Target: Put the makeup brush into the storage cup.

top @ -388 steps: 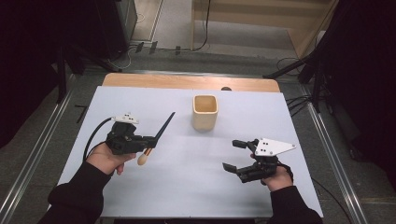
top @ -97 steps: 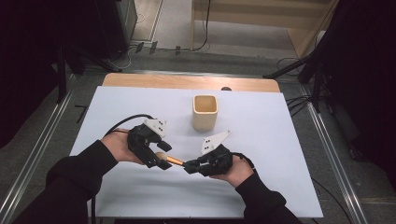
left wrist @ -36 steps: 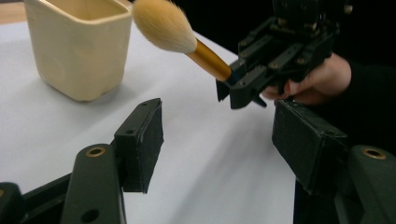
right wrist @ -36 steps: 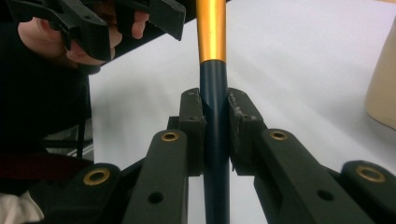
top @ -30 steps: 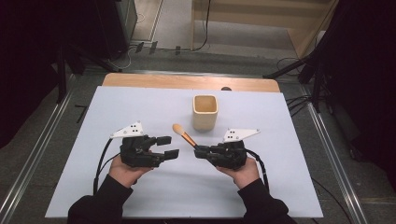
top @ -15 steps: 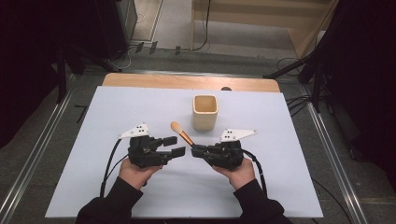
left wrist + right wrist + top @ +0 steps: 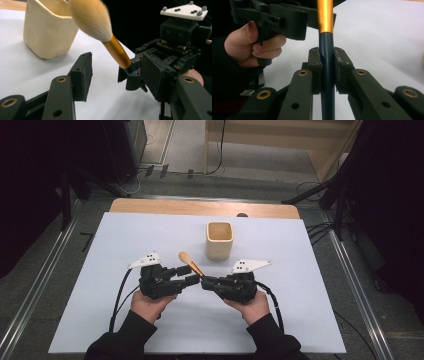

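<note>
Holding a brush (image 7: 190, 264) by its dark handle, the right gripper (image 7: 206, 282) pinches it tight between both pads, bristles pointing up and away toward the cup (image 7: 220, 240). The brush hangs above the white mat (image 7: 300, 270), tilted, its tuft near the cup's left side. The left gripper (image 7: 189, 275) faces the right one, tips almost meeting; its jaws, half apart, have just been closing, with the gold ferrule between them but untouched. Each gripper sits in a hand.
</note>
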Motion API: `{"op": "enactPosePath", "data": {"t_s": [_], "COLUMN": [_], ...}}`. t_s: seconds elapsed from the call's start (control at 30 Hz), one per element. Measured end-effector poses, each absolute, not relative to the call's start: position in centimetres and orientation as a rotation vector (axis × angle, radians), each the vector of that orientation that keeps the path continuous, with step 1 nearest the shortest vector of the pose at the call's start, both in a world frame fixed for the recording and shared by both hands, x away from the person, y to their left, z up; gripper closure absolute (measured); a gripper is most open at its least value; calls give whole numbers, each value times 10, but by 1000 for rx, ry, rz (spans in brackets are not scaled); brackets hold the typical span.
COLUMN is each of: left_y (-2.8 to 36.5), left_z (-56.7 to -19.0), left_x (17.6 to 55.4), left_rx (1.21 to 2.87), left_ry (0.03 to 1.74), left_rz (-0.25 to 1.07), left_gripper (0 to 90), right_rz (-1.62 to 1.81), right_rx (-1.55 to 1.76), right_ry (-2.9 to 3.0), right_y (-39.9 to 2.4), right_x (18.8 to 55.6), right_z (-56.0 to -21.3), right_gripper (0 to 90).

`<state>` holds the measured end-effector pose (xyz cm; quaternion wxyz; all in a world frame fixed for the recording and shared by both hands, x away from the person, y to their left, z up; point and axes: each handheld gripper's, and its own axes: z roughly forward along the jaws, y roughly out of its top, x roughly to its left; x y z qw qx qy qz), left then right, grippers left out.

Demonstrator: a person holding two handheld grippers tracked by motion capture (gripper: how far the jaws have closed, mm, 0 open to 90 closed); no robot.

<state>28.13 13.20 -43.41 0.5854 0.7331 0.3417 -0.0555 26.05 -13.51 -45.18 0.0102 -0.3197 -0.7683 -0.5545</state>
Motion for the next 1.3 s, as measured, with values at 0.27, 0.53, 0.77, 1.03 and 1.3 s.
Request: {"op": "enactPosePath", "data": {"t_s": [0.27,0.53,0.77,1.03,1.3], "left_y": [130,131,134,138,138], "left_z": [-438,-438,-440,-443,-444], "left_x": [280,281,283,285,287], "left_rx": [1668,1632,1587,1565,1547], "left_ry": [836,834,882,909,887], "left_rz": [-143,-175,-222,-260,-316], "left_gripper": [498,574,637,713,771], "right_rz": [-1730,-1727,-1728,-1713,-1707], "right_rx": [-997,-985,-979,-980,-959], "right_ry": [-2396,-2408,-2422,-2436,-2448], "right_y": [-131,-126,-123,-120,-119], "right_x": [259,258,257,257,257], "right_z": [-453,-454,-456,-457,-459], "right_gripper": [793,793,793,792,791]}}
